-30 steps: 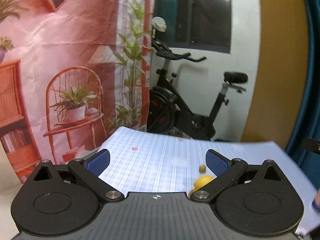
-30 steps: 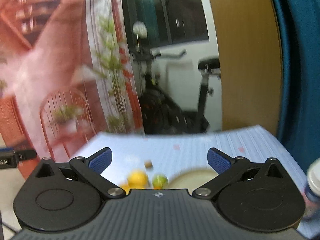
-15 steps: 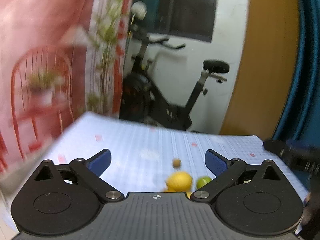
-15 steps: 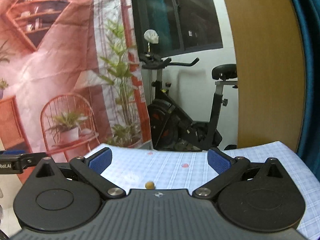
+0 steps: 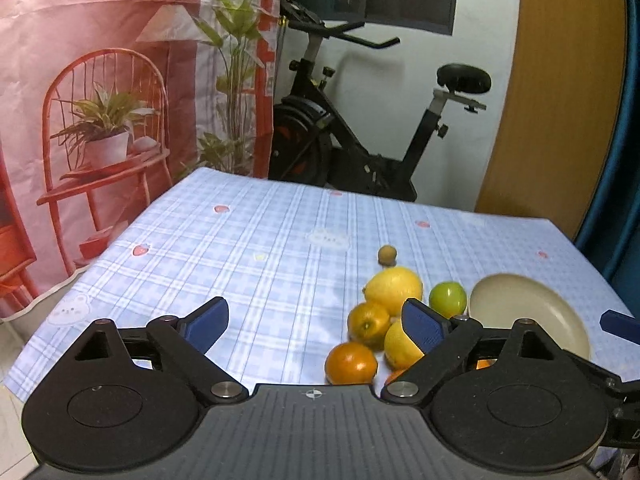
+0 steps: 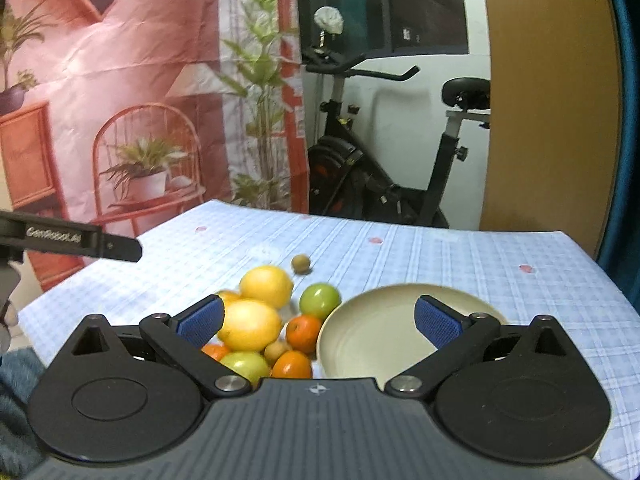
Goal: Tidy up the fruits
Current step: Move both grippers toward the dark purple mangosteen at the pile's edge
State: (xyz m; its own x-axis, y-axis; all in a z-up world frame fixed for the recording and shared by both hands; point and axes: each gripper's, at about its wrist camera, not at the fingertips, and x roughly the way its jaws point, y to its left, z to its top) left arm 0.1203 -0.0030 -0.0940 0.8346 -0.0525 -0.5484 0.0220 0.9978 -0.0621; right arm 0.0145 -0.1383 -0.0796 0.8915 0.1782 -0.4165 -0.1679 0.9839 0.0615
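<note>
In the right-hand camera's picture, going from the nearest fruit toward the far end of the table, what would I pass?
Orange nearest, then the big lemon, then the green fruit, then the farther lemon, and last the small brown fruit lying alone on the checked tablecloth.

Black claws (image 5: 314, 322) (image 6: 318, 320), ribbed blue pads (image 5: 422, 326), silver pivot screws (image 6: 226, 383).

Two lemons (image 6: 266, 286), two limes (image 6: 320, 301), three or four oranges (image 6: 304, 333), two small brown fruits (image 6: 300, 263), one plate (image 6: 372, 336).

dim indoor light — sharp, fisheye-bent edges
</note>
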